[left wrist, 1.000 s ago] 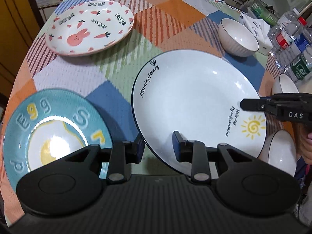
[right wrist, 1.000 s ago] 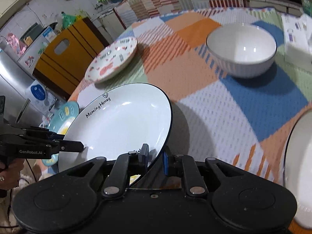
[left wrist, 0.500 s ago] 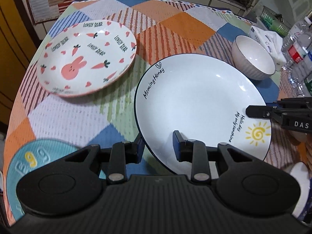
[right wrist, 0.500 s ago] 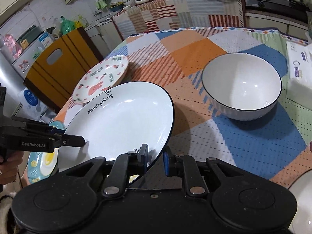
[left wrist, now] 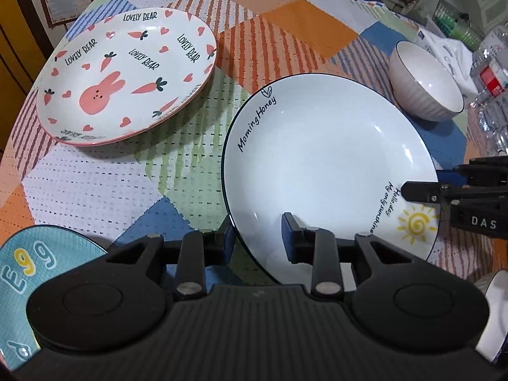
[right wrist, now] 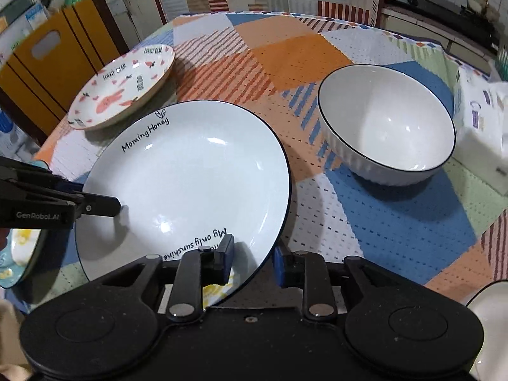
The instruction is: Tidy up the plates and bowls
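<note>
Our right gripper [right wrist: 252, 262] has just been opening, its jaws now slack around the white plate [right wrist: 190, 187]'s rim. Our left gripper [left wrist: 258, 238] still pinches the opposite rim. The plate now lies on the tablecloth [right wrist: 397, 222], near the rabbit plate [right wrist: 122, 89], so it seems set down.

I count three plates, the white one [left wrist: 327, 158], the rabbit one [left wrist: 127, 76], the teal one [left wrist: 35, 266], one ribbed bowl [right wrist: 385, 127] in full, two more bowl rims [left wrist: 495, 314] at the edges.

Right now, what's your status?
Left gripper clamped on Morning Honey plate rim. Right gripper jaws just opening, rim between them. White bowl and bunny plate clear.
</note>
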### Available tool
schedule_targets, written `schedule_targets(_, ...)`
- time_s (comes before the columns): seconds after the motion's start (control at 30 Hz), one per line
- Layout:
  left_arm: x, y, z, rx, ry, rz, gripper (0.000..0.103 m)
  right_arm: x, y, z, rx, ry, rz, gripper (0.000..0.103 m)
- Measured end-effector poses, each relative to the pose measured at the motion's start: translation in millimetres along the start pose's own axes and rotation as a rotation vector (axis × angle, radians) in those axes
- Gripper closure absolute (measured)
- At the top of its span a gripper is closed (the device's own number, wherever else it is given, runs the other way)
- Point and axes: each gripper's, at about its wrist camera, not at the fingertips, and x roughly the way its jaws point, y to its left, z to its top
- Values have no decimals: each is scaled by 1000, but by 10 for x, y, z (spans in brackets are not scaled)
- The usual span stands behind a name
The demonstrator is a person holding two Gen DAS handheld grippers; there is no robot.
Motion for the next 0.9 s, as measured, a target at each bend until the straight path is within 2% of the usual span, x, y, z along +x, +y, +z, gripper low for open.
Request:
schedule_targets(0.1,-47,24,8,-6,10,-9,74,-4,-46,12,38,2,7,72)
schedule_targets(0.17,-155,20,26,7,-5,-4,73,-30,1,9,40,-3,-18,72)
schedule_targets(0.3,-434,28,58,48,-26,3,70,-195,115,-70,31,-50,-63,61)
schedule_targets(0.37,-584,53,47,60,-31,-11,70,-315,186,-126,13,-91,-70,61)
schedule_targets(0.5,-847,122,-4,76,-26,-20,70,-606,373,-222,-59,-167,-51,59)
schedule_targets(0.6,-1019,151,-8,102,-10,-10,62,-812,539,-270,-107,-207,-36,54)
schedule_targets(0.7,-1213,166,7,135,-47,5,60,-972,680,-298,-129,-236,-25,50)
schedule_targets(0.9,-1579,235,-87,187,-60,8,51,-1272,985,-322,-176,-289,32,43)
